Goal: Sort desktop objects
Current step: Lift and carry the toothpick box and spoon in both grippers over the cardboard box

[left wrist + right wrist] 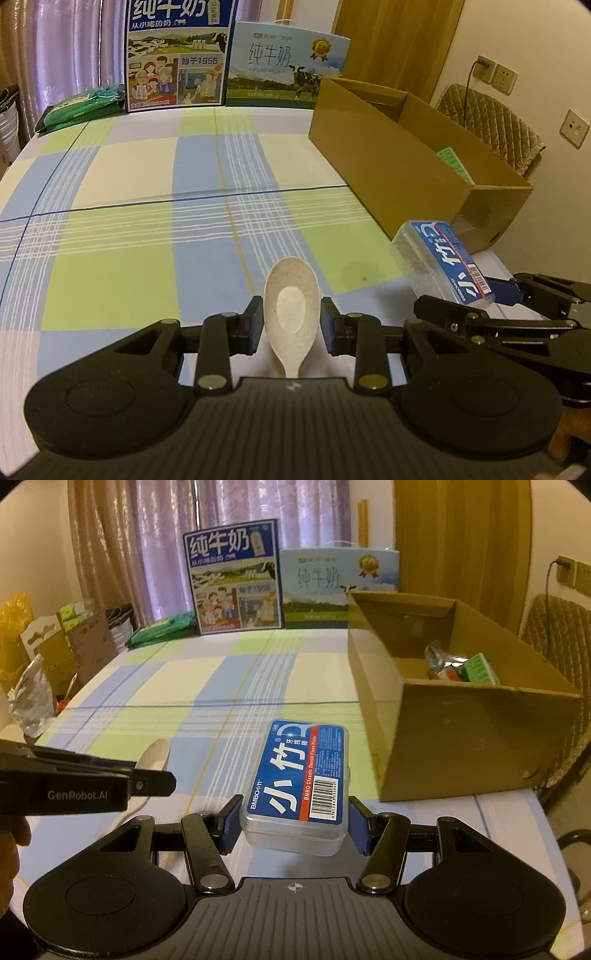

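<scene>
**Both grippers loaded above the checked tablecloth**

The left gripper (291, 323) pinches a speckled cream spoon (291, 295) between its blue pads, which press against the two sides of the bowl. The bowl points forward, away from the camera, and the handle runs back under the gripper body. In the right wrist view the spoon (157, 755) shows only as a pale tip past the left gripper (153, 781), toward the near left part of the tabletop.

The right gripper (293, 823) clamps a clear plastic floss-pick box (295, 782) with a blue label and a barcode. Its pads bear on the two long sides at the near end, and the box sticks out forward, tilted slightly. From the left wrist camera the same box (443, 262) hangs just beside the near end of the open cardboard box (388, 162), with the right gripper (495, 295) behind it.

The cardboard box (461, 738) sits along the right edge of the table (184, 686) and already holds a green packet (478, 668) and a crumpled silvery wrapper (441, 661). Two milk cartons (236, 579) stand at the far edge, with green packs (85, 105) at the far left corner.
</scene>
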`<state>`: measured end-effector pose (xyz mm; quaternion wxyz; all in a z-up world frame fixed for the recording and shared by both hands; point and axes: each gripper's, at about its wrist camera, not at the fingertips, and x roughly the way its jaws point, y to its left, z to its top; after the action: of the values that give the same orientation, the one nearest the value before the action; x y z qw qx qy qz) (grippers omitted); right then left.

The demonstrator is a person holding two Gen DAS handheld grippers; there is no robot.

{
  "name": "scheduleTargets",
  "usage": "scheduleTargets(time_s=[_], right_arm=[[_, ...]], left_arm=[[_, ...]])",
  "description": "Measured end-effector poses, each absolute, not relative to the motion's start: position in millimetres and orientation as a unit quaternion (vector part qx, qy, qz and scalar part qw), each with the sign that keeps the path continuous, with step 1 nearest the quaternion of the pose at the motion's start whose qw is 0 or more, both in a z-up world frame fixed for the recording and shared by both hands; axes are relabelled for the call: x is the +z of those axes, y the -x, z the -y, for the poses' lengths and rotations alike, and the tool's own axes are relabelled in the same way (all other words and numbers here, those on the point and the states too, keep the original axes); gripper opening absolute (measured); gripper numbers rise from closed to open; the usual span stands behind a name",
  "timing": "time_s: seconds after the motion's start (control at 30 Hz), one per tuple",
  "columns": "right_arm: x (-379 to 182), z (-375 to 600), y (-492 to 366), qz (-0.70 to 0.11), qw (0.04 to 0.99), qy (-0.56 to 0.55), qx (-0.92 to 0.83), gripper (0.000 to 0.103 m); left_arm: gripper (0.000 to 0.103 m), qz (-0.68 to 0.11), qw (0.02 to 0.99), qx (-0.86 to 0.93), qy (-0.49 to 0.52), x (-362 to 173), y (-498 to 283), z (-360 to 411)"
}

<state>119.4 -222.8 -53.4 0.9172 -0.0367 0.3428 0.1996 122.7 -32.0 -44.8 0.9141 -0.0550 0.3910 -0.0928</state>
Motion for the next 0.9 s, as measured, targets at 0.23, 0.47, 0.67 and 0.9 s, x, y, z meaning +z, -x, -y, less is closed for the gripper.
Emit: scheduleTargets(time_s=[0.23,0.47,0.67,0.9], right_arm=[[-39.8,245.6,-112.1,-0.331,0.924,0.023,0.188,0.055],[-23.6,273.7,-109.5,-0.318,0.934,0.005,0.165,0.055],[-11.8,298.3,-107.1,-0.307,0.941,-0.005,0.144,0.055],[-1.4,325.4,-108.2,-0.294,0.948,-0.014,0.121,0.055]], left_arm=[[0.027,-0.387,0.914,-0.110,0.054,-33.4,-113.6,53.9],[0.027,-0.377,0.916,-0.134,0.045,-19.7,-111.8,81.2],[0.027,-0.368,0.917,-0.152,0.040,-6.7,-115.7,103.0],[0.027,-0.356,0.917,-0.175,0.030,8.4,-122.3,126.9]])
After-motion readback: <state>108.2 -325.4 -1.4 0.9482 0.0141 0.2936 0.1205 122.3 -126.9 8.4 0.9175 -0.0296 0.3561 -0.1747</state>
